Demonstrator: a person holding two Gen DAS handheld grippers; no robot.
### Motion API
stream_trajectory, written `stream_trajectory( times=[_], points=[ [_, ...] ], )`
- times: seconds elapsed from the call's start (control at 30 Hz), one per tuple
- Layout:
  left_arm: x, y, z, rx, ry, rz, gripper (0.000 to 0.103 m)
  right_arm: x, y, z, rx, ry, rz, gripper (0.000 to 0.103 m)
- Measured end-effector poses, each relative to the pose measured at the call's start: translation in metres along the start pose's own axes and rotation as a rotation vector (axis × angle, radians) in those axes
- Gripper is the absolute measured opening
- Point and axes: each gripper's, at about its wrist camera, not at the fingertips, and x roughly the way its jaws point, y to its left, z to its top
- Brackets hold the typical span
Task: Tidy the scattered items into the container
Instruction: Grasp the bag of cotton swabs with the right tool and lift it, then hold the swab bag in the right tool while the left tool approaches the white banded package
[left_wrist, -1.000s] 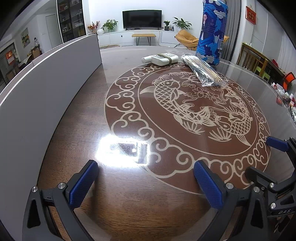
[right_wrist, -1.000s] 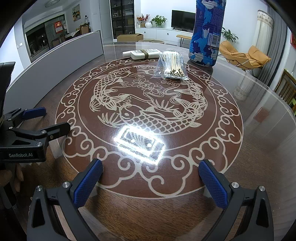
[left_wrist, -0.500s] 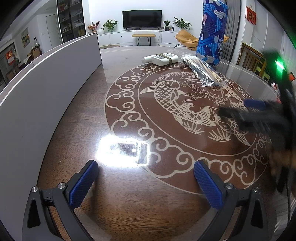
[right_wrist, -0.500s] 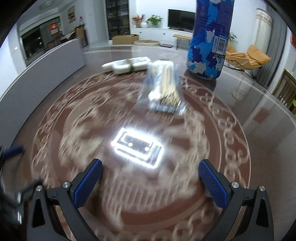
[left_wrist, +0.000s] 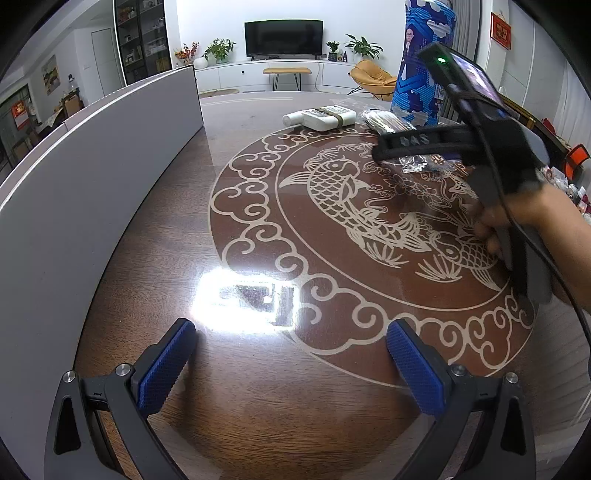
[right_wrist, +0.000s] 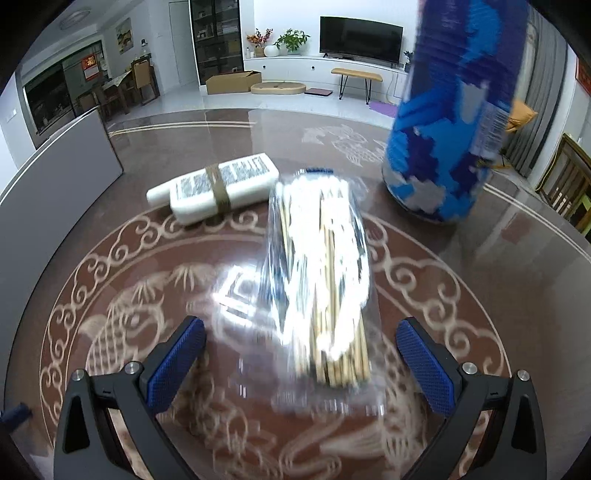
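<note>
A clear bag of wooden skewers (right_wrist: 325, 284) lies on the round table, its near end between the open fingers of my right gripper (right_wrist: 301, 363), which holds nothing. A white bundle tied with a band (right_wrist: 221, 188) lies to the bag's left. A tall blue patterned container (right_wrist: 454, 122) stands upright at the back right. In the left wrist view my left gripper (left_wrist: 291, 363) is open and empty over the table's near part. The right gripper's body and the hand holding it reach over the bag (left_wrist: 424, 162); bundle (left_wrist: 321, 118) and container (left_wrist: 424, 74) lie beyond.
A grey curved panel (left_wrist: 74, 192) runs along the table's left side. The glossy brown table with a fish pattern (left_wrist: 351, 206) has a bright lamp reflection near my left gripper. Chairs (right_wrist: 569, 184) stand past the right edge.
My right gripper has moved forward across the table to the skewer bag, which now sits between its fingers. My left gripper has stayed in place.
</note>
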Motion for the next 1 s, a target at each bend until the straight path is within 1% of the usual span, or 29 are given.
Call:
stream_trajectory(
  times=[0.27,0.33,0.4,0.43,0.47,0.5,0.53,0.57,0.6,0.77,1.0],
  points=[
    [0.0,0.0,0.0,0.0,0.0,0.0,0.103,0.014,-0.003,0.022,0.024,-0.001,-0.015,0.103],
    [0.0,0.0,0.0,-0.001,0.0,0.0,0.103,0.013,-0.003,0.024,0.03,-0.008,-0.022,0.098],
    [0.0,0.0,0.0,-0.001,0.0,0.0,0.103,0.009,-0.004,0.024,0.038,-0.03,-0.029,0.075],
    [0.0,0.0,0.0,-0.001,0.0,0.0,0.103,0.007,-0.005,0.024,0.042,-0.04,-0.03,0.069],
    [0.0,0.0,0.0,-0.001,0.0,0.0,0.103,0.005,-0.006,0.024,0.043,-0.048,-0.032,0.059],
    [0.0,0.0,0.0,-0.001,0.0,0.0,0.103,0.004,-0.006,0.024,0.042,-0.051,-0.03,0.054],
    [0.0,0.0,0.0,-0.001,0.0,0.0,0.103,0.002,-0.006,0.023,0.039,-0.053,-0.027,0.051],
    [0.0,0.0,0.0,-0.001,0.0,0.0,0.103,0.001,-0.006,0.022,0.034,-0.055,-0.026,0.045],
    [0.0,0.0,0.0,-0.001,0.0,0.0,0.103,-0.001,-0.005,0.021,0.028,-0.057,-0.024,0.041],
    [0.0,0.0,0.0,-0.001,0.0,0.0,0.103,-0.014,-0.01,0.002,0.006,-0.058,-0.008,0.04],
    [0.0,0.0,0.0,-0.001,0.0,0.0,0.103,-0.048,-0.028,-0.049,-0.023,-0.058,0.015,0.04]
  ],
)
